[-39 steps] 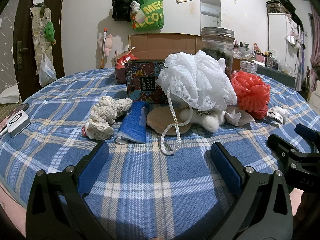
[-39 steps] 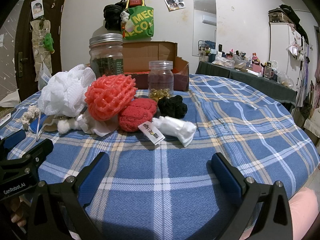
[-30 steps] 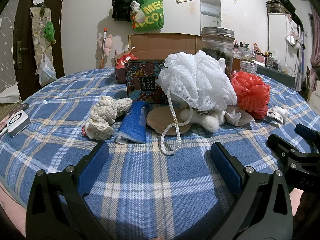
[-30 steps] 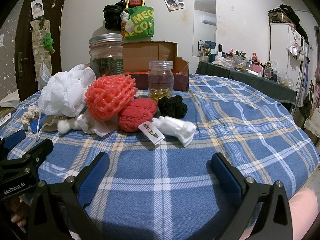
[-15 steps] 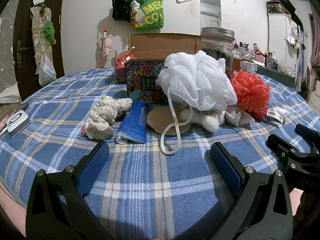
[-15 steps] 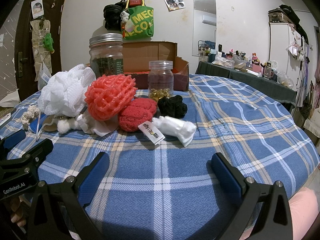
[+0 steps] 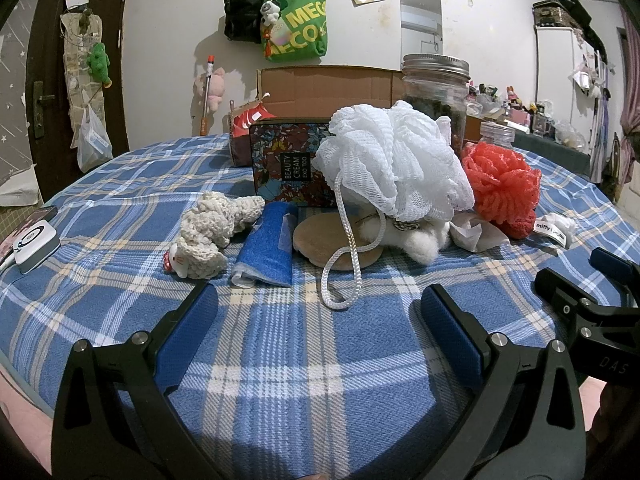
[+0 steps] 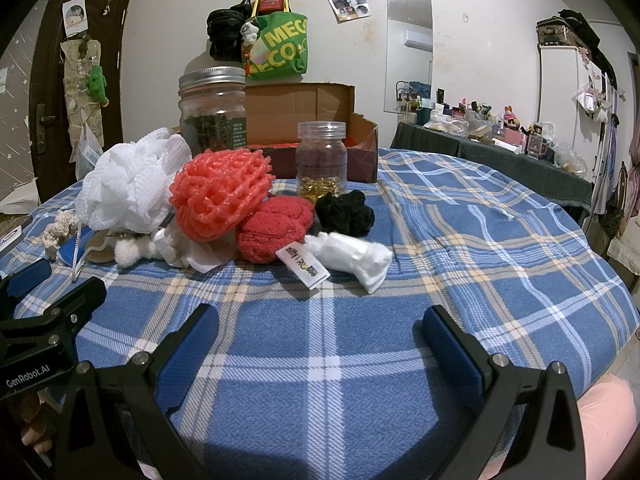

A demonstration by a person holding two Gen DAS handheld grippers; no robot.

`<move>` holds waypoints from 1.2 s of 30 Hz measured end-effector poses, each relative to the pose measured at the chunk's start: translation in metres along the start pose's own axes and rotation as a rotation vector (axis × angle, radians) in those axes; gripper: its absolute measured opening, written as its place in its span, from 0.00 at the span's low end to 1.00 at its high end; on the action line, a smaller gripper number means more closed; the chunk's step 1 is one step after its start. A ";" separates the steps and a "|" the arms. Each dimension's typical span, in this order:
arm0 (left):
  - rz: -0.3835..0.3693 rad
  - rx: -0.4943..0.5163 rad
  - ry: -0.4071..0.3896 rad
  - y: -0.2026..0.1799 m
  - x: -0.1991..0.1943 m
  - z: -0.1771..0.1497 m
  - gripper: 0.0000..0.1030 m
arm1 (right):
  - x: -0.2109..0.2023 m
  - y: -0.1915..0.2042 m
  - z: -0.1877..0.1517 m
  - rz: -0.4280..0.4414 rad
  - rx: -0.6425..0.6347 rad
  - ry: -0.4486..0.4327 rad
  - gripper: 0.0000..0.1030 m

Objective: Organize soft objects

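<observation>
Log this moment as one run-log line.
left gripper: open, empty | right gripper: open, empty | white loofah, red sponge: on blanket, untouched

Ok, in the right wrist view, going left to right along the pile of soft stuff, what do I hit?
White mesh pouf → coral mesh pouf → red knitted piece → black knitted piece, with the white rolled cloth in front of it.

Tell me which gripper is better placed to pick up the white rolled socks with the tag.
The right gripper. The white rolled socks lie just ahead of its open, empty jaws with bare cloth between. From the left gripper they sit far off to the right, beyond the coral bath pouf.
</observation>
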State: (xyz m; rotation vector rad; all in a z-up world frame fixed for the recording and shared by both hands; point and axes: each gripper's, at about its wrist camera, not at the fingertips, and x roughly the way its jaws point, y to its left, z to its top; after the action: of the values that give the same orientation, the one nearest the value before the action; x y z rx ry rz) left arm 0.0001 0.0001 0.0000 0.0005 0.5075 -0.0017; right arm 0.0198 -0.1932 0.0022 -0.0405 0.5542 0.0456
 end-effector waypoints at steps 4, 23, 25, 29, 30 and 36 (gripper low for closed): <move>0.000 0.000 0.000 0.000 0.000 0.000 1.00 | 0.000 0.000 0.000 0.000 0.000 0.000 1.00; -0.001 -0.001 0.001 0.000 0.000 0.000 1.00 | 0.000 0.000 0.000 0.000 0.000 0.000 1.00; -0.003 -0.002 0.003 0.000 0.000 0.000 1.00 | 0.000 0.000 0.000 0.000 -0.001 0.000 1.00; -0.028 -0.010 0.005 0.001 -0.002 0.004 1.00 | -0.001 0.001 -0.001 0.007 0.000 0.006 1.00; -0.028 -0.010 0.000 0.005 -0.003 0.005 1.00 | -0.001 0.000 -0.001 0.016 0.004 0.010 1.00; -0.039 0.004 -0.066 0.007 -0.015 0.029 1.00 | -0.010 -0.012 0.018 0.070 0.051 -0.012 1.00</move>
State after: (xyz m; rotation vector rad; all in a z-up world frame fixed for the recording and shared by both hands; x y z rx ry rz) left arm 0.0008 0.0074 0.0329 -0.0051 0.4418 -0.0405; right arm 0.0218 -0.2049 0.0232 0.0285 0.5445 0.0998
